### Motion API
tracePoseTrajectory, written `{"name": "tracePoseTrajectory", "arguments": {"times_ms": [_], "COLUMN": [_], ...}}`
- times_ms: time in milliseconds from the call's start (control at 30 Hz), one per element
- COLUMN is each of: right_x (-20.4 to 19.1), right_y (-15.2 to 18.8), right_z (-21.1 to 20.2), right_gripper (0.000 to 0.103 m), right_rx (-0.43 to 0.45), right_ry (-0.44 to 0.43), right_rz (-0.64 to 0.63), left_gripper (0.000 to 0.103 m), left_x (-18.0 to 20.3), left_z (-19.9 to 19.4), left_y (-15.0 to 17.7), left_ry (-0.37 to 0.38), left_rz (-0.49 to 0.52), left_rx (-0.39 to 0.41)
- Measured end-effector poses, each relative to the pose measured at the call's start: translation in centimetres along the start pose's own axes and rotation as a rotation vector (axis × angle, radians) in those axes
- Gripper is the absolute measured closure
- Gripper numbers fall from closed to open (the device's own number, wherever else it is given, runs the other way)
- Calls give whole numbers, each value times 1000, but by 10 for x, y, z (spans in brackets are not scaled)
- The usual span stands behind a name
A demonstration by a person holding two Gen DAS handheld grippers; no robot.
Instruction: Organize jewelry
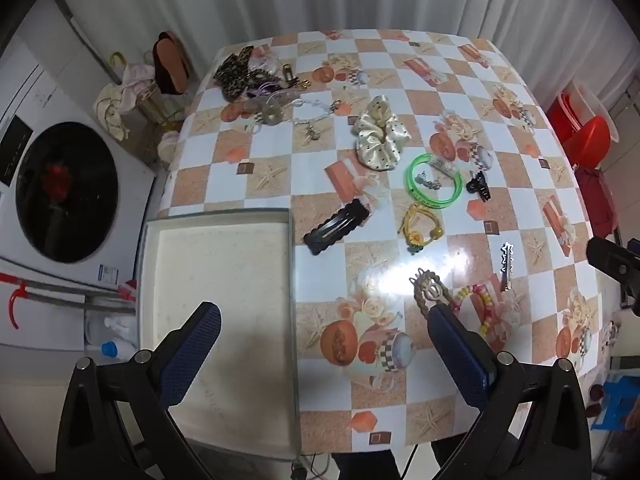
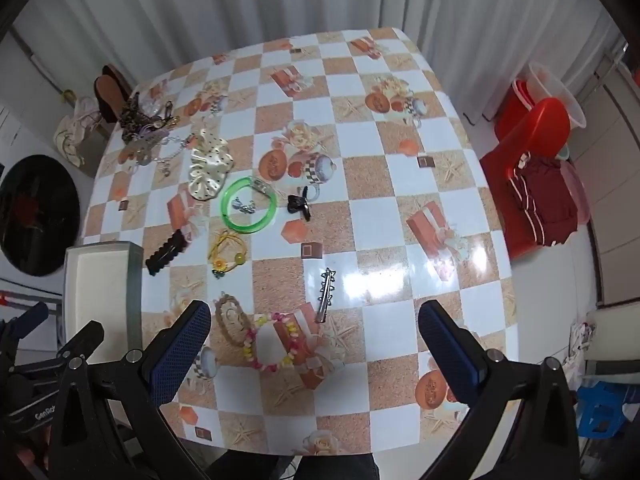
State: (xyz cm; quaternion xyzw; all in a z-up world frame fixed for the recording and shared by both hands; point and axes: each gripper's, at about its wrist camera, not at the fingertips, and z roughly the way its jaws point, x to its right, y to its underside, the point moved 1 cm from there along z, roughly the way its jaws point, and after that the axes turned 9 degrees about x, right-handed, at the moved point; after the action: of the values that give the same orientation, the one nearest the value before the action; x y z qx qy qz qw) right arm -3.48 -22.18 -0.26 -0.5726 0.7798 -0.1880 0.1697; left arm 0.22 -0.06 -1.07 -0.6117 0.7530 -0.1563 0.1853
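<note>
Both grippers hang over the near edge of the table [image 2: 400, 208] with their jaws spread wide and nothing between the pads — the left gripper [image 1: 324, 354] above the near left corner, the right gripper [image 2: 314, 354] further along the same edge. Each points steeply downward, tilted slightly forward.

The jewelry lies loose on the checked tablecloth, none of it yet in the shallow white tray [image 1: 218, 276] that sits at the near left corner. Nearest the right gripper are a pink-and-yellow bead bracelet [image 2: 272, 340], a braided brown ring-shaped piece [image 2: 230, 320] touching it, and a silver star hair clip [image 2: 326, 294] just beside. Toward the middle lie a green bangle [image 2: 249, 205], a yellow flower hair tie [image 2: 226, 254], a black snap clip [image 2: 166, 254], a small black claw clip [image 2: 299, 206] and a cream dotted scrunchie [image 2: 208, 168]. A tangle of chains and a leopard-print piece [image 1: 234, 74] sits at the far left corner.

The first pick seems not yet made. A sensible start is the bead bracelet: lower the right gripper straight down, straddle one side of the loop — not the brown piece touching it — and close gently, since beads may roll.
</note>
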Motion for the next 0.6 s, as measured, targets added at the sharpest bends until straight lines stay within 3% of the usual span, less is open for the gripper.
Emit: {"name": "tracePoseTrajectory", "arguments": {"times_ms": [100, 200, 600], "right_x": [-1, -8, -8], "right_y": [4, -8, -15], "right_z": [4, -3, -21], "right_gripper": [0, 0, 0], "right_rx": [-19, -59, -23], "right_ry": [-9, -11, -48], "right_rz": [-21, -44, -56], "left_gripper": [0, 0, 0], "left_x": [4, -4, -8], "left_z": [-4, -14, -28], "left_y": [3, -4, -9], "left_ry": [-24, 6, 9], "left_rz": [-10, -47, -59], "left_rx": [0, -17, -7]}}
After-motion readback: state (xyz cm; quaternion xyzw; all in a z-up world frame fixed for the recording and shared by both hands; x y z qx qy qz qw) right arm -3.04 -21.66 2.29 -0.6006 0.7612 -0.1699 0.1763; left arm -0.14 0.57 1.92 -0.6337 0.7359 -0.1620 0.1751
